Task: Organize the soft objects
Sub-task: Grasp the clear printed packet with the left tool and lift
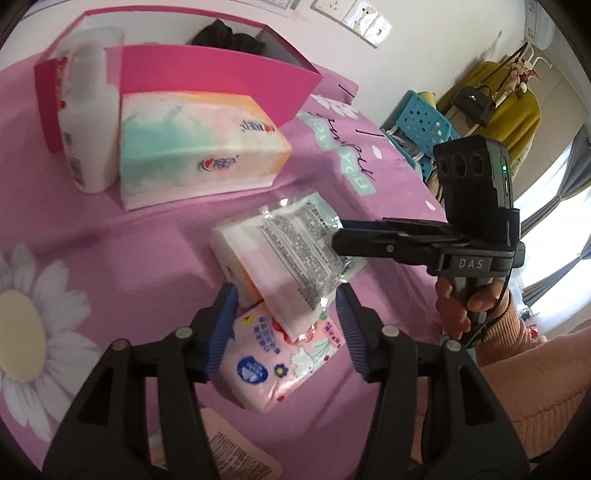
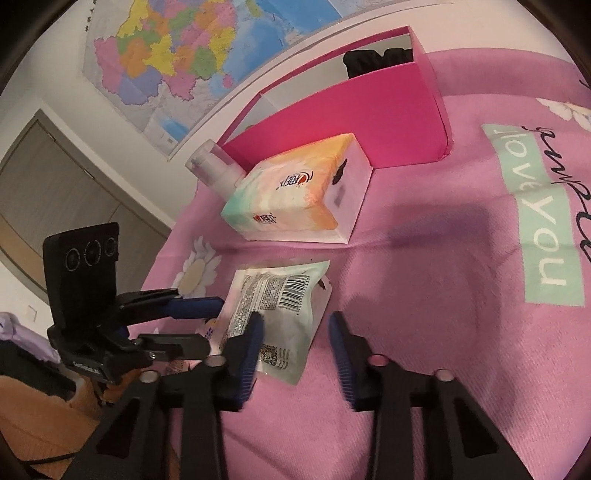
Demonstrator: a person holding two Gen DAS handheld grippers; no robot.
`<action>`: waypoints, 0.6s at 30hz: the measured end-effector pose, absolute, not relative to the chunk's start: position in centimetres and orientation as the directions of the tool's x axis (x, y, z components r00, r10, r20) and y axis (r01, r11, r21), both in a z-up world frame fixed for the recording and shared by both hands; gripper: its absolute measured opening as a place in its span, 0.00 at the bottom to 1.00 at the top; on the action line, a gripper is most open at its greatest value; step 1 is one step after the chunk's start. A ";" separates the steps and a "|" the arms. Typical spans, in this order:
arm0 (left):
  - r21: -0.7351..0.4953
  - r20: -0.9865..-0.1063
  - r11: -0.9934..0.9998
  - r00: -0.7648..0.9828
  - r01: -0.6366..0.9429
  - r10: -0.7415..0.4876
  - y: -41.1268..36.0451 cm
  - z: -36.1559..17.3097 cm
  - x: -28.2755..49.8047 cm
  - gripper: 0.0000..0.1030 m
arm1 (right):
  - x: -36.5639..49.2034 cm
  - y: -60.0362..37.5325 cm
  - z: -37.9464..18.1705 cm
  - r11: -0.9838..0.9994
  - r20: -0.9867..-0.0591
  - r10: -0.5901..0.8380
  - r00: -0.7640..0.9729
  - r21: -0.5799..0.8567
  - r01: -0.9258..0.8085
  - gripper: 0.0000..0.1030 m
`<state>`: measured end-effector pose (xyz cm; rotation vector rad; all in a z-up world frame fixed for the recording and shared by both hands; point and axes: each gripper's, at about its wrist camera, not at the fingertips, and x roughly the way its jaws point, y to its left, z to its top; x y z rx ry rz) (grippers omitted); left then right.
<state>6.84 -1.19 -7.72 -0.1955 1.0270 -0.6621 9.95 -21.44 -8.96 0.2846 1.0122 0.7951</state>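
The task's thing nearest to hand, a film packet [image 1: 291,243] printed with small text and a barcode, is found lying tilted on top of two small tissue packs, a white-and-orange one [image 1: 236,254] and a pink cartoon-printed one [image 1: 266,369], near the middle of the pink cloth [image 1: 110,240]. It is judged to be light, limp and crinkly, with a slick wrapper that may slide off the packs beneath; a hold across its body, not on the thin sealed edge, would probably be safest. The left tongs [image 1: 288,317] are held partly open around the small pile, with no firm press to be seen. The right tongs [image 2: 295,343] are also partly open; the packet's near corner lies between them, one pad at it and the other clear of it. Behind, a large pastel tissue pack [image 1: 192,147] and a white bottle [image 1: 88,110] are set against an open pink box [image 1: 221,74] holding something black [image 1: 229,35]. Whether a bed or a tabletop lies under the cloth cannot be told. A wall map [image 2: 177,48], a door [image 2: 55,177], a blue basket [image 1: 421,122] and a bright window [image 1: 554,206] are seen around the room.
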 end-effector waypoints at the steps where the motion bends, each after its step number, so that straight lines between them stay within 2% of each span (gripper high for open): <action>1: -0.455 -0.726 0.785 0.336 0.420 -0.600 -1.4 -7.8 7.0 0.55 | 9.9 -21.4 -8.9 0.690 -0.644 0.710 0.285 0.555 -0.464 0.27; 3: -0.449 -0.733 0.791 0.334 0.416 -0.592 -1.6 -7.9 7.2 0.53 | 9.8 -21.3 -8.8 0.688 -0.642 0.711 0.289 0.549 -0.474 0.23; 5: -0.438 -0.741 0.797 0.334 0.416 -0.582 -1.8 -7.8 7.3 0.39 | 9.7 -21.2 -8.5 0.692 -0.643 0.706 0.296 0.537 -0.482 0.20; 8: -0.422 -0.745 0.804 0.345 0.418 -0.570 -1.8 -7.5 7.1 0.32 | 9.5 -21.2 -8.2 0.700 -0.649 0.696 0.306 0.521 -0.488 0.16; 18: -0.391 -0.715 0.807 0.406 0.443 -0.569 -1.8 -4.5 7.1 0.32 | 9.2 -21.6 -5.8 0.693 -0.614 0.707 0.350 0.507 -0.512 0.15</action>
